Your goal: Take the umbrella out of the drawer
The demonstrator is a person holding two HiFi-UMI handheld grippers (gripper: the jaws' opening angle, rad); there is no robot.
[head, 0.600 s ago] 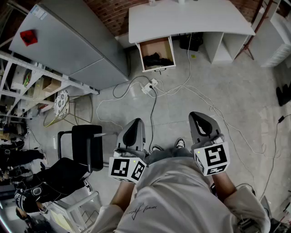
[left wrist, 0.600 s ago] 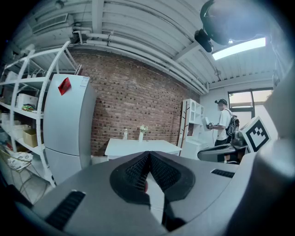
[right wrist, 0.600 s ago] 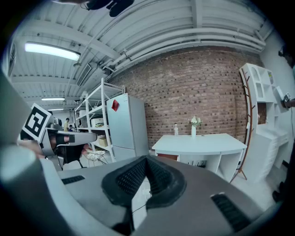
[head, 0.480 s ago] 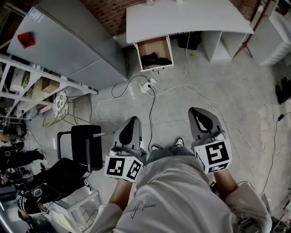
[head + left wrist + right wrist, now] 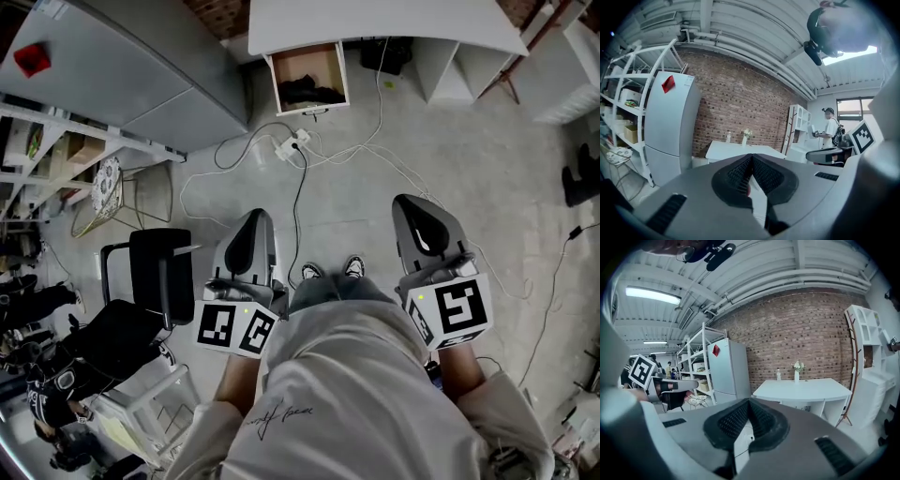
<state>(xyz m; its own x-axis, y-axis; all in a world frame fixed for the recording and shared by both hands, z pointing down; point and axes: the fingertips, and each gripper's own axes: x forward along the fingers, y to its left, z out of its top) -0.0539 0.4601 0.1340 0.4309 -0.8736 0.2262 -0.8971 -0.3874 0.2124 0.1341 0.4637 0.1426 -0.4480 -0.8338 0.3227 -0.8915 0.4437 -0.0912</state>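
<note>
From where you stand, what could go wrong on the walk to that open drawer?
Loose cables and a power strip lie across the floor between the person's shoes and the drawer: a likely trip. The left gripper and the right gripper are shut and empty, so they must open before reaching the dark umbrella inside, or they may knock it.

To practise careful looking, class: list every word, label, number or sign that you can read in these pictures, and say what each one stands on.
Nothing here can be read as text.
On the white shirt: cursive print, too small to read.
On the red tag of the grey fridge: no lettering shows.
On the cube of the left gripper and the cube of the right gripper: black-and-white square patterns, no letters.
</note>
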